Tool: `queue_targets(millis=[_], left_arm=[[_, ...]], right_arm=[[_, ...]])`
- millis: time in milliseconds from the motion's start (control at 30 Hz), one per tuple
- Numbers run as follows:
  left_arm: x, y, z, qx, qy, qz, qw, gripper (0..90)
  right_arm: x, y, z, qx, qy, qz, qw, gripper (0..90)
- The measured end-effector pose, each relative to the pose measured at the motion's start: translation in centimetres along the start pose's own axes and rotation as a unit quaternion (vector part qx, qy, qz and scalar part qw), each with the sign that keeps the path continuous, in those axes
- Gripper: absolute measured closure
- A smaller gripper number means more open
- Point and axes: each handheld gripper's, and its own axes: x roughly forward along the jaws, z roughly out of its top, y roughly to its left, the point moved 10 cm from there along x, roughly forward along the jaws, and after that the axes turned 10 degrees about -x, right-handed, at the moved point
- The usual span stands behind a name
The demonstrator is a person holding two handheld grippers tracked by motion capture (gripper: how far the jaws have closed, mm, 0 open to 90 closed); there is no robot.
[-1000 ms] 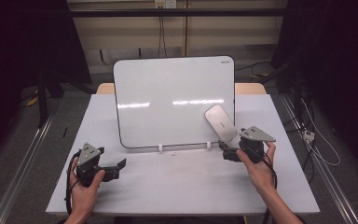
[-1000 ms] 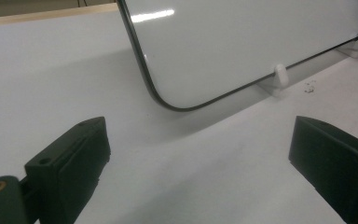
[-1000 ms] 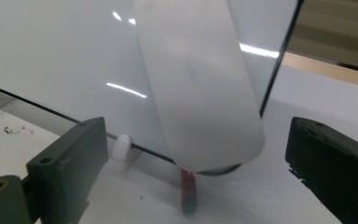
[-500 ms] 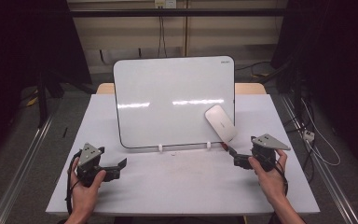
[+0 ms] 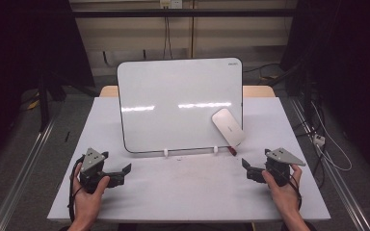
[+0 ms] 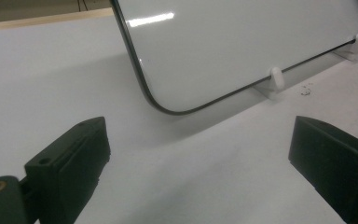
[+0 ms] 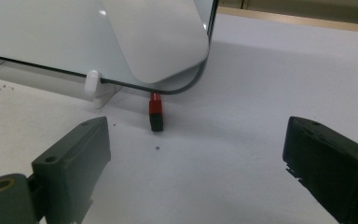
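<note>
Right gripper point(image 5: 248, 169) has withdrawn from the eraser point(image 5: 228, 127).

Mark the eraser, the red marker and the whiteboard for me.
eraser point(image 5: 228, 126): high view, middle of its pale top face.
red marker point(image 7: 155, 105): right gripper view, red barrel just above the black end.
whiteboard point(image 5: 173, 91): high view, bare white writing surface.

Eraser point(image 5: 228, 126) on whiteboard point(image 5: 173, 96) (marker point(image 7: 155, 111) lies below).

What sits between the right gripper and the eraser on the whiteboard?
Nothing visible. Bare table lies between the open right gripper and the eraser; a red-and-black marker lies below the whiteboard edge, off to the side.
</note>
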Motion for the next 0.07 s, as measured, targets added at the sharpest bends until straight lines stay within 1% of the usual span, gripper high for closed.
queue_targets(millis=[67], left_arm=[[0.07,0.20,-0.18,0.000,0.006,0.005,1.0000,5.0]], right_arm=[[0.19,0.09,-0.08,-0.002,0.003,0.001,1.0000,7.2]])
